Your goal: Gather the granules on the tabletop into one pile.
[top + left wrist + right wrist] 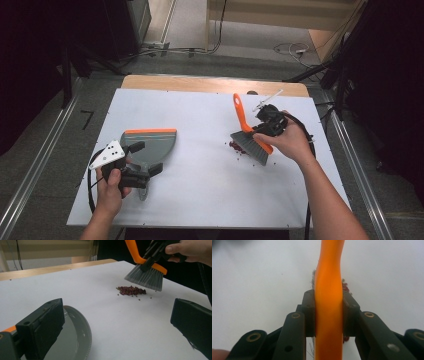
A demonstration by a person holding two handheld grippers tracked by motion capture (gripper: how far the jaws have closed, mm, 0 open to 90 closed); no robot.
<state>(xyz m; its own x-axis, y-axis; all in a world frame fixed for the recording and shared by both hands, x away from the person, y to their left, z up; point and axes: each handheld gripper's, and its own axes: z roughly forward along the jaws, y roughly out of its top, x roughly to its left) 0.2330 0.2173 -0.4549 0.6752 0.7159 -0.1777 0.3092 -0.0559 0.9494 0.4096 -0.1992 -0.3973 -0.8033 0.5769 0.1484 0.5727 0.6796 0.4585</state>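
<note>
A white sheet-covered table (200, 200) stands on a grey floor with dark curtains on both sides. In the high view, a small pile of dark red beans (239, 148) lies right of the table's middle. The right gripper (264, 131) holds a hand brush with an orange plastic handle and grey bristles (248, 141), its bristles just beside the beans on their right. Well apart to the beans' left lies a grey plastic dustpan with an orange front edge (150, 143), and the left gripper (141, 158) sits over its near end with its jaws spread.

In the left gripper view, the dustpan's curved rim (86, 333) lies beside one black jaw, the jaws stand wide apart with nothing between them, and the beans (131, 290) rest farther off on bare table, the brush bristles (146, 279) lifted just above and behind them.

In the right gripper view, both jaws press flat against the orange handle (329, 305), a firm clamp; a few beans (345, 286) peek past it.

Judging from this, the brush is picked up and placed at the pile, but the dustpan is not yet gripped or brought to the beans, and no beans have been swept in.
</note>
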